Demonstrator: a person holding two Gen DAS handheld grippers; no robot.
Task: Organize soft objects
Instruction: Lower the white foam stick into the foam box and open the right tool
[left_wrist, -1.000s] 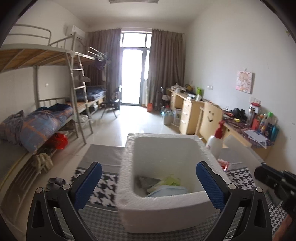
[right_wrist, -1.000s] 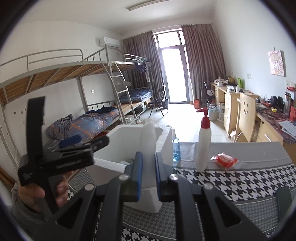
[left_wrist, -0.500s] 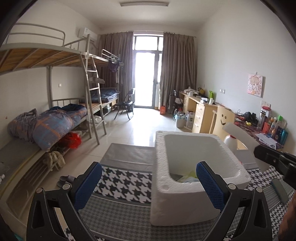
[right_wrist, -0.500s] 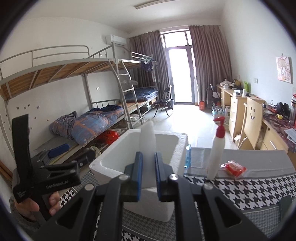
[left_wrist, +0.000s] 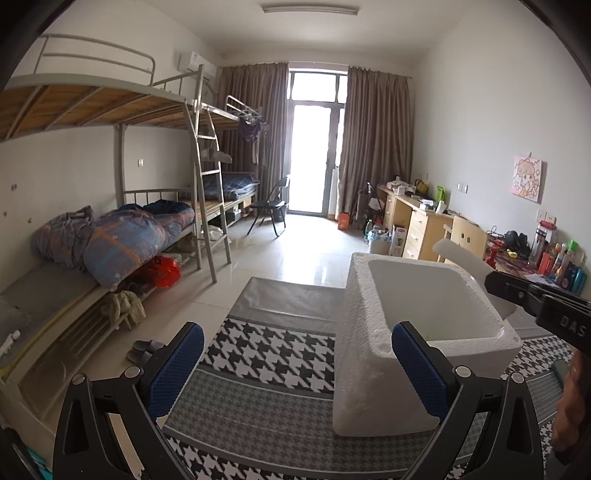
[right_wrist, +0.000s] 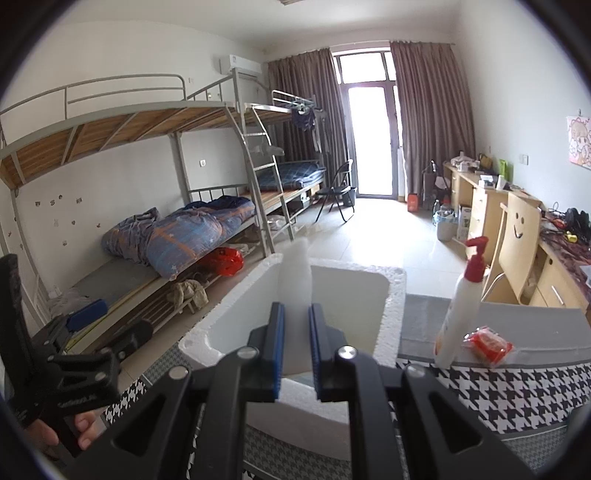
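Gripping: the right gripper (right_wrist: 296, 345) has its blue pads pressed onto a white foam lid (right_wrist: 294, 295), which stands on edge between them.
Lid position: it is held over the open top of the foam box (right_wrist: 391, 306), its upper end tilted away from the camera; from the left wrist view the lid (left_wrist: 463, 260) slants over the box's far right corner.
Left gripper: the left gripper (left_wrist: 297, 363) has its fingers spread wide, with nothing between them.
Left gripper place: it hovers above the table, its right finger (left_wrist: 415, 365) in front of the near wall of the box (left_wrist: 369, 369), touching or not I cannot tell.
Box: white foam, open at the top, standing on the checked tablecloth (left_wrist: 273, 354); its contents are hidden from the left view, and only a pale blue sliver shows between the right fingers.
Beside the box: a white pump bottle (right_wrist: 460, 312) with a red top stands to its right, and a small red packet (right_wrist: 487, 345) lies just beside the bottle.
Room: a bunk bed (right_wrist: 177, 225) with a rolled blue quilt on the left, desks (right_wrist: 480, 206) along the right wall.
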